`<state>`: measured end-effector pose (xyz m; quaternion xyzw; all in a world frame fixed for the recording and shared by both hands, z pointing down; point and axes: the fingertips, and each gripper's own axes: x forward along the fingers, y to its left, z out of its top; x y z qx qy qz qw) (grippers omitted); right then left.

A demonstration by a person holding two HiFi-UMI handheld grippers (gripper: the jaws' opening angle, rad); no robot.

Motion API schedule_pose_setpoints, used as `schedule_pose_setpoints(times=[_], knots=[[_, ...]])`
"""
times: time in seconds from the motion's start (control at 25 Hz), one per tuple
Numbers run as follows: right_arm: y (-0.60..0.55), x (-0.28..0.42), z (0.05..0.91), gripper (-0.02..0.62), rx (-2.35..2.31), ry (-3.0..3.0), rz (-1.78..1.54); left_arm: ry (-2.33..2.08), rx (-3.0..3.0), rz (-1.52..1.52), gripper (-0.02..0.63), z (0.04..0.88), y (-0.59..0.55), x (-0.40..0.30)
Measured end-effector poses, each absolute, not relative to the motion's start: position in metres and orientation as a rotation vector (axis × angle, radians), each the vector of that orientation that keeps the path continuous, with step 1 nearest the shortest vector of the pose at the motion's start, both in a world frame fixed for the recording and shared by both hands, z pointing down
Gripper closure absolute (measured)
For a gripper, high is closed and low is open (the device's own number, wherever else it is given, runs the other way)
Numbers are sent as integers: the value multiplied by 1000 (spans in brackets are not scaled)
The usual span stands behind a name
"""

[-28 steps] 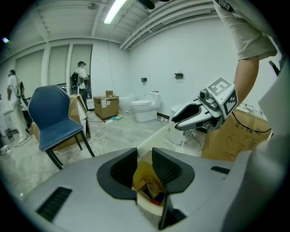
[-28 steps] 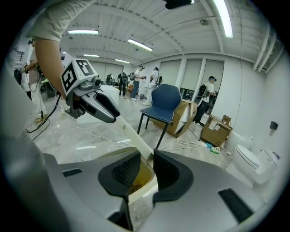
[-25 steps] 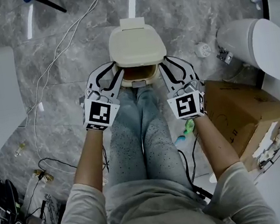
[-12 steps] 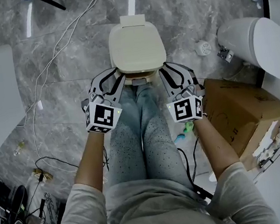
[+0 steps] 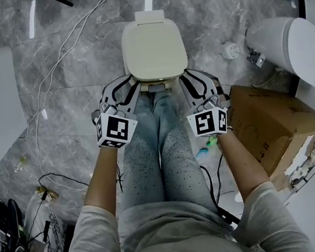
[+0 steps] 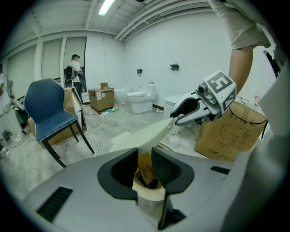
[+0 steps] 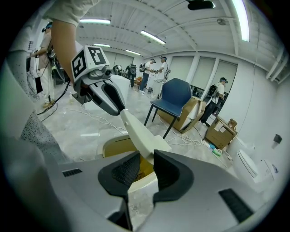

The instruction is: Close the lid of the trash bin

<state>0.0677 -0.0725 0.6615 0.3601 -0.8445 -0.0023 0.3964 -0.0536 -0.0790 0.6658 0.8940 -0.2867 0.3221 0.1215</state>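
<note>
While the head view is showing the cream lid [image 5: 153, 47] lying almost flat over the trash bin [image 5: 153, 86] on the marble floor [image 5: 79, 63], just ahead of the person's knees, the left gripper [image 5: 133, 85] and right gripper [image 5: 184, 78] are flanking its near edge, one at each front corner.

The left gripper view is showing its jaws partly closed and, as far as I can judge, pinching the lid's corner at their tips. It is also revealing what the head view is hiding: a gap is showing under the lid, with a yellow liner [image 6: 144, 161] and rubbish inside the bin.

The right gripper view is showing the same pinch on the other corner, the lid running across to the left gripper. A blue chair [image 7: 174, 97] is standing beyond.

Only the head view is confirming that both grippers are sitting evenly. Finishing well is calling for both hands sinking together, keeping the lid level, and letting go only once it is seating on the rim, without trapping a jaw underneath.
</note>
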Motion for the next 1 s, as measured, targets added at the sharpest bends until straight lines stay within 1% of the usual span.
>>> schedule_pose_setpoints(times=[1.0], knots=[[-47,67,703,488,805,-2088,-12,-758,2540,1040,505,712,-53,-56]])
